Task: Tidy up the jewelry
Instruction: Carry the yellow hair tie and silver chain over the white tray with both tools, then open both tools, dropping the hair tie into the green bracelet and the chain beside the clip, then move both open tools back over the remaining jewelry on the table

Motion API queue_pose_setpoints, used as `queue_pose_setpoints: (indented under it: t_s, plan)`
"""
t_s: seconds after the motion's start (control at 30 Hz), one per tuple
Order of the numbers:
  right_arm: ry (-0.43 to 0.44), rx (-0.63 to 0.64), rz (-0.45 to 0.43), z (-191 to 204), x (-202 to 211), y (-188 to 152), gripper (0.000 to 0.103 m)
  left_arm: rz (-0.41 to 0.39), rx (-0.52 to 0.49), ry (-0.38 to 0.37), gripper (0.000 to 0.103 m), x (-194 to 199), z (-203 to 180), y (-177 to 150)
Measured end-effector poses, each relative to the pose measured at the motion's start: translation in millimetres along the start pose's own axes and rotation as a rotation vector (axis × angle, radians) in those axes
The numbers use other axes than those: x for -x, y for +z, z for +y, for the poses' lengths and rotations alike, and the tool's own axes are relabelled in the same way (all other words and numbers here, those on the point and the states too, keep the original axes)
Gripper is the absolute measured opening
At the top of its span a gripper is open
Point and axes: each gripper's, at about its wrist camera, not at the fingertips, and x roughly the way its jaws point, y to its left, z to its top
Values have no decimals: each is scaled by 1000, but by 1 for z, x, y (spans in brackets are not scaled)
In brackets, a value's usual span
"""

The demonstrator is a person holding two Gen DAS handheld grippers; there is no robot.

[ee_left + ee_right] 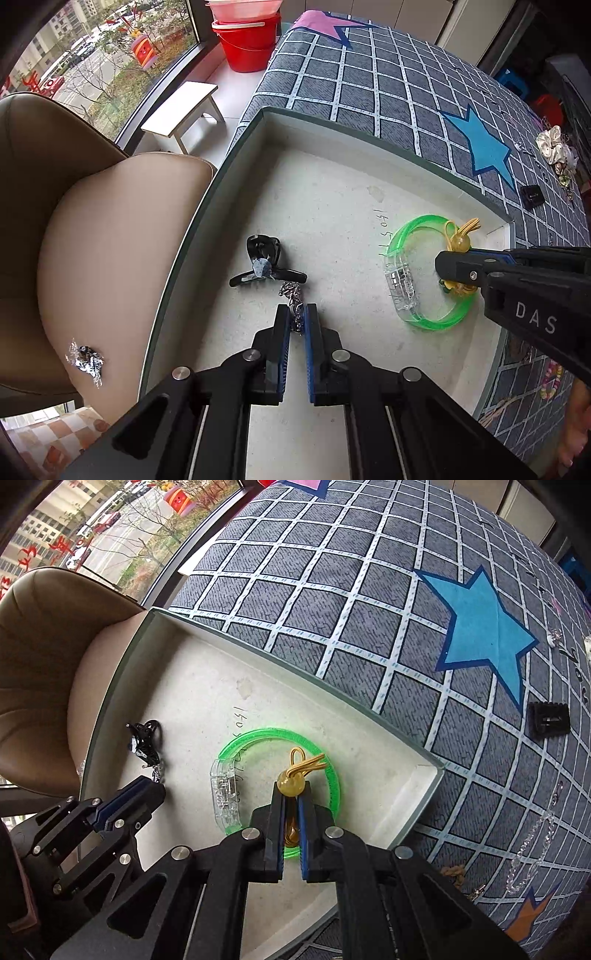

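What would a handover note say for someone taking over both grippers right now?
Left gripper: shut on a silver chain, low over the white box.
Right gripper: shut on a yellow bead cord, inside the green bangle.
Already in the box: the bangle and a black hair claw.
Left to do: release both pieces, then fetch the items on the checked cloth: clear chain, black square clip, white scrunchie.
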Motion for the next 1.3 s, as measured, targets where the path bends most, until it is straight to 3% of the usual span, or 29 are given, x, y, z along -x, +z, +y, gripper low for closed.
queue_pose_setpoints:
  t_s: [0.3, 0.37, 0.43, 0.83, 0.97, 1.03, 1.07, 1.1, 1.13, 1.3]
  plan:
    - [39, 2, 27, -2, 4, 6, 8, 4, -48, 62, 15, 10, -12, -9]
    - [44, -5, 32, 1, 3, 5, 17, 5, -58, 64, 15, 14, -14, -14]
    - [57, -11, 17, 3, 7, 4, 47, 6, -63, 66, 15, 18, -15, -19]
    - [120, -36, -83, -9, 56, -4, 56, 20, -6, 61, 15, 39, -9, -43]
    - [133, -52, -93, -16, 71, -22, 57, 16, -3, 57, 15, 48, -12, -47]
    - [133, -60, -95, -20, 77, -36, 62, 2, -16, 59, 15, 54, -17, -49]
    - [131, -62, -97, -22, 80, -42, 62, -1, -22, 60, 34, 57, -18, -51]
    - [129, -63, -96, -24, 83, -47, 63, 0, -27, 62, 60, 59, -21, -52]
    - [124, -65, -96, -27, 86, -52, 63, -2, -27, 76, 103, 62, -22, -54]
    - [113, -86, -108, -37, 102, -77, 70, -58, -95, 122, 103, 74, -36, -56]
